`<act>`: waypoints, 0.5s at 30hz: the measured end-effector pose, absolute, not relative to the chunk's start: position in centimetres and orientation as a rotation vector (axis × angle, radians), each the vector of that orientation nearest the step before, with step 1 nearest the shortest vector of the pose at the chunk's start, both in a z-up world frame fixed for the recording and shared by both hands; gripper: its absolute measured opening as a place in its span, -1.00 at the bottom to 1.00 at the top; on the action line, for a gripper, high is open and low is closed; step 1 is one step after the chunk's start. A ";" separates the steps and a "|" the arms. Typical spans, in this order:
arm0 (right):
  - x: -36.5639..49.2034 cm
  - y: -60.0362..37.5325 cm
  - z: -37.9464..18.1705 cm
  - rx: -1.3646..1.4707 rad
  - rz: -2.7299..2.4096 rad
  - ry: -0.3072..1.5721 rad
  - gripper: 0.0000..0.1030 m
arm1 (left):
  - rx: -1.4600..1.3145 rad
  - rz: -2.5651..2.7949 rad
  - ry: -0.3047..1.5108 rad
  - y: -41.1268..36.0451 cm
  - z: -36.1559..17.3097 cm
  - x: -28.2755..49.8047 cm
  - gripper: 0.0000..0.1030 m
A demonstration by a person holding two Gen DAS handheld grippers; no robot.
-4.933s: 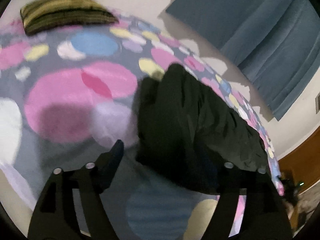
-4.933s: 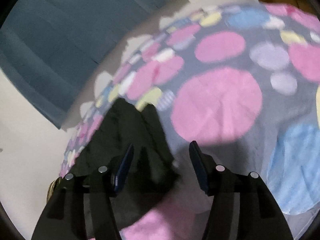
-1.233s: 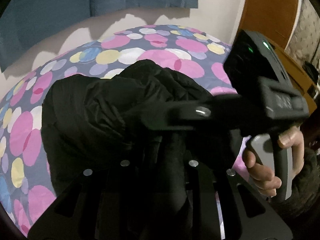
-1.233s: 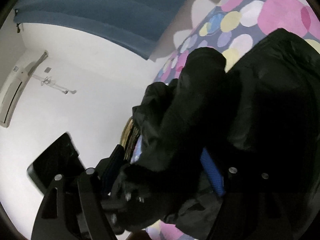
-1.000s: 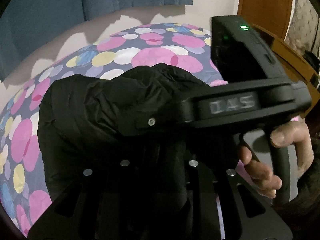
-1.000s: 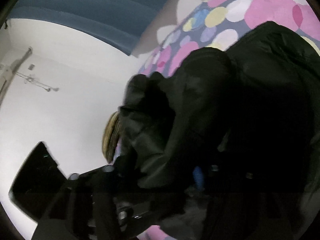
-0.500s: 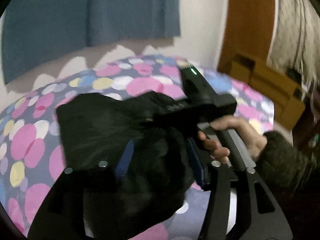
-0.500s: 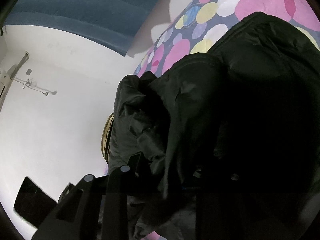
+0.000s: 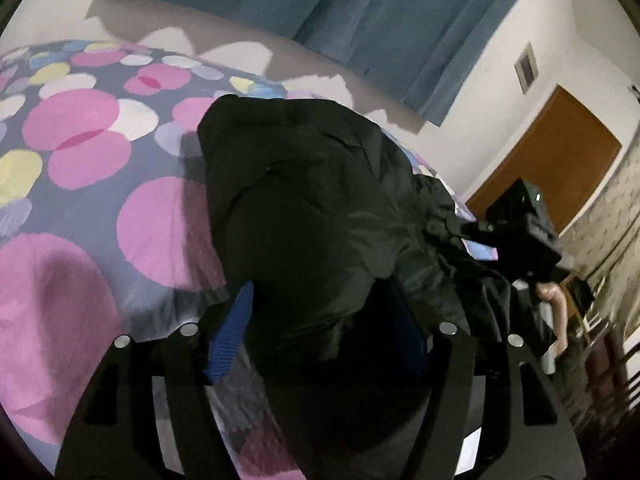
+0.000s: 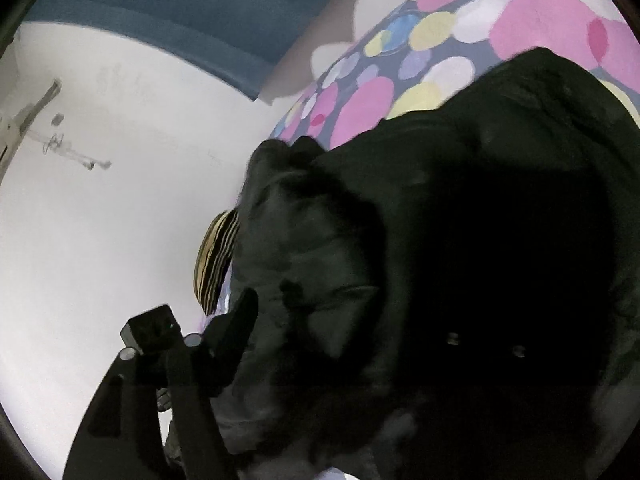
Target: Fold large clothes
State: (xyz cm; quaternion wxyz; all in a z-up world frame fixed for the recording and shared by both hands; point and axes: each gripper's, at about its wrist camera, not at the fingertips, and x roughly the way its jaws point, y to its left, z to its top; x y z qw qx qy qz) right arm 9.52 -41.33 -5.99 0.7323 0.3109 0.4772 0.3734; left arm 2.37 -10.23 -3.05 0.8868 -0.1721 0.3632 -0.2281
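- The black jacket [image 9: 320,208] lies bunched in a thick heap on the bed [image 9: 72,200], which is covered by a grey spread with pink, yellow, white and blue circles.
- Taking the jacket as the landmark: in the left wrist view the spread shows to its left and behind it, a blue curtain [image 9: 360,12] hangs on the wall beyond it, and a brown door [image 9: 552,160] stands off to its right.
- The left claw [image 9: 324,332] sits at the near edge of the jacket with its jaws apart. They have just been opening. A fold of the dark cloth lies between them, and the blue pad of the left finger [image 9: 230,340] stands clear of it, so the cloth is not pinched there.
- The right claw [image 10: 360,320] is pushed up against the jacket, which fills most of the right wrist view. Its jaws have just been opening too. Jacket cloth bulges between them; the right-hand finger is lost in the dark fabric, while the left-hand finger [image 10: 240,320] shows beside the heap without pressing on it.
- In the left wrist view the right claw's black body appears at the jacket's far right end, with part of a hand [image 9: 554,304] below it.
- A striped yellow and dark pillow [image 10: 214,256] peeks out just behind the jacket's left side in the right wrist view.
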 end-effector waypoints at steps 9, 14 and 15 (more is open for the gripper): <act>8.2 -38.2 -2.3 0.398 0.771 0.940 -0.65 | -0.372 -0.483 0.742 -9.6 -2.7 2.5 0.29; 7.5 -41.9 0.4 0.384 0.734 0.846 -0.67 | -0.370 -0.507 0.694 -10.1 -0.8 2.1 0.29; 7.4 -42.9 0.1 0.395 0.724 0.846 -0.67 | -0.365 -0.519 0.692 -10.5 -0.6 2.2 0.29</act>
